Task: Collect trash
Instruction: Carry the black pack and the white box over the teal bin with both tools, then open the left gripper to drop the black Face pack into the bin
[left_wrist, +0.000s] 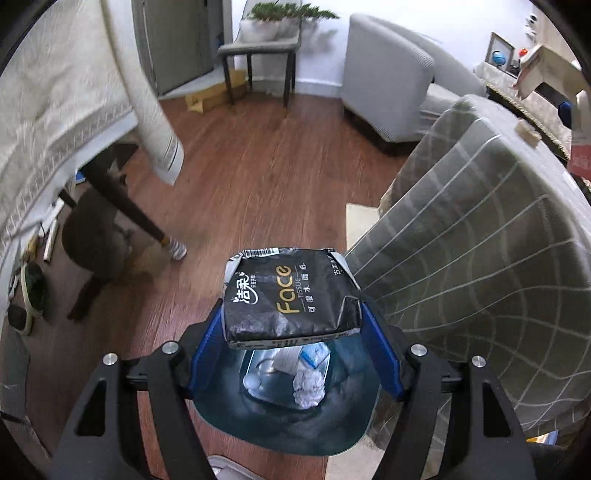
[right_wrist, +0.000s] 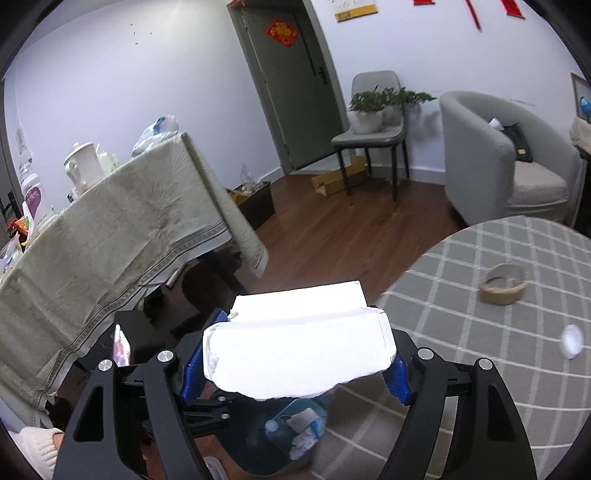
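My left gripper (left_wrist: 293, 325) is shut on a black "Face" tissue pack (left_wrist: 291, 295) and holds it directly above a dark bin (left_wrist: 288, 410) on the floor. The bin holds crumpled white paper (left_wrist: 308, 387) and other scraps. My right gripper (right_wrist: 295, 354) is shut on a white foam or cardboard piece (right_wrist: 299, 347), held above the same bin (right_wrist: 291, 435), whose contents show below it.
A round table with a grey checked cloth (left_wrist: 480, 258) is at the right; it carries a tape roll (right_wrist: 502, 284) and a white cap (right_wrist: 571, 340). A cloth-covered table (right_wrist: 110, 236) stands left. Wooden floor (left_wrist: 258, 177), a chair (right_wrist: 373, 140) and an armchair (right_wrist: 509, 158) lie beyond.
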